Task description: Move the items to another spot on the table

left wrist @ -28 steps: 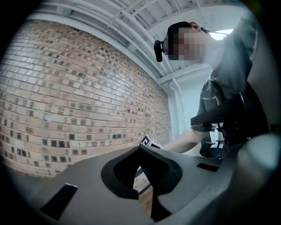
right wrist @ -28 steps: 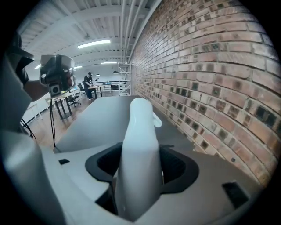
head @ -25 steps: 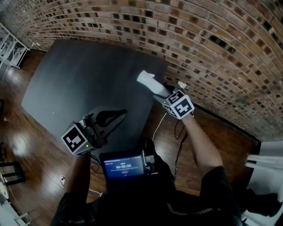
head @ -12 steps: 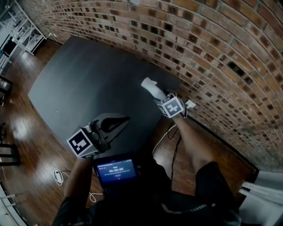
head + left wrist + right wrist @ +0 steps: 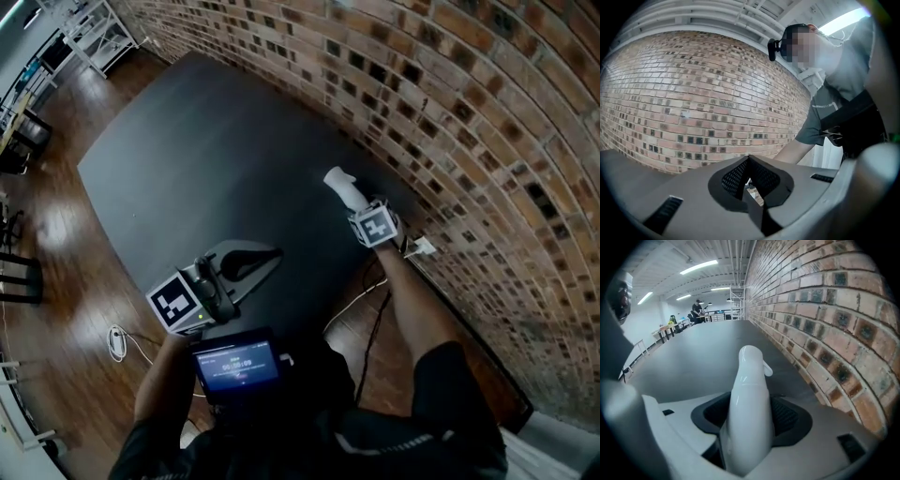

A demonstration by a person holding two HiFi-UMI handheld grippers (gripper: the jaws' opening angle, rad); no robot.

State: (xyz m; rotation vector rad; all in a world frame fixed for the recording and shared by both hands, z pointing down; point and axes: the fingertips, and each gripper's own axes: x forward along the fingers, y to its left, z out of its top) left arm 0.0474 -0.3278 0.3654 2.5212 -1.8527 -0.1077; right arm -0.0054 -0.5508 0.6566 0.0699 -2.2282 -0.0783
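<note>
A smooth white plastic item (image 5: 339,183) with a small side nub sticks out of my right gripper (image 5: 357,202), which is shut on it at the table's right edge near the brick wall. In the right gripper view the white item (image 5: 749,390) fills the space between the dark pads of my right gripper (image 5: 749,420), pointing along the black table (image 5: 703,348). Whether it touches the table is unclear. My left gripper (image 5: 272,255) hovers over the table's near edge, shut and empty. In the left gripper view, my left gripper (image 5: 749,160) has its jaws together and faces the wall.
The large black table (image 5: 187,159) runs away to the upper left. A brick wall (image 5: 450,112) borders its right side. A small screen device (image 5: 234,363) sits at my chest. Cables (image 5: 117,339) lie on the wood floor, and shelving (image 5: 89,28) stands far left.
The head view has swung, so more of the table's far end shows. My right gripper still holds the white item by the wall-side edge. The left gripper has barely moved.
</note>
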